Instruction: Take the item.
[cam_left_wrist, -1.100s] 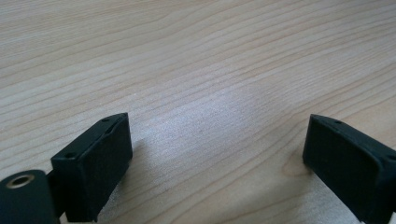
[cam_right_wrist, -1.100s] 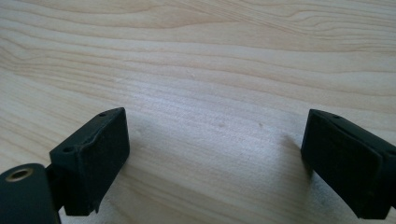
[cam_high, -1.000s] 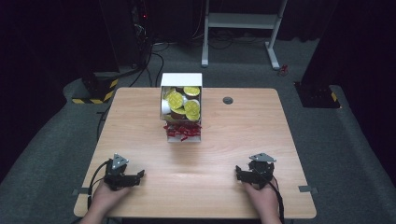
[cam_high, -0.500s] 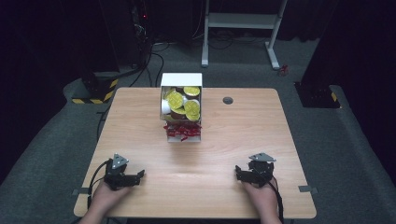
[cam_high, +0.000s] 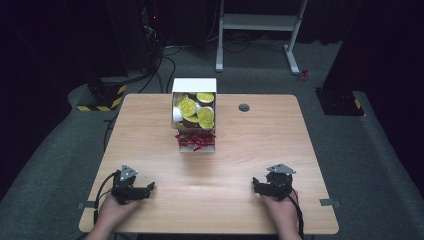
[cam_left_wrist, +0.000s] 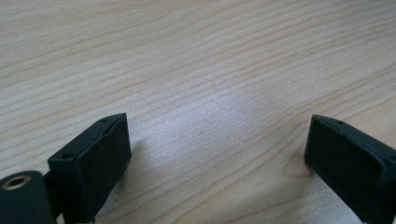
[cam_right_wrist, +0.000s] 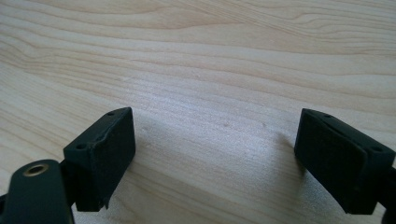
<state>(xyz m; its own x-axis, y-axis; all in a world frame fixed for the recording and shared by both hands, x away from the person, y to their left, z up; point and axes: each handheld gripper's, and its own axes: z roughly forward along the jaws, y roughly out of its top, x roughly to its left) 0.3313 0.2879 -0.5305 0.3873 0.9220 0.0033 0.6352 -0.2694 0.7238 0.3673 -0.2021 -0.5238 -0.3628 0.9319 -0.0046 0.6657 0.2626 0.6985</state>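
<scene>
White box — open, tipped with its mouth toward the person, at the counter's far middle. Inside: round gold-topped cups packed close, red shredded filler spilling at the near edge.

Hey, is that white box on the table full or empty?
Full. In the high view the white box lies open, holding round yellow-topped items packed together over red shredded filler at its near end.

Light wooden table, white box near the far edge's middle, two grippers resting near the near corners
</scene>
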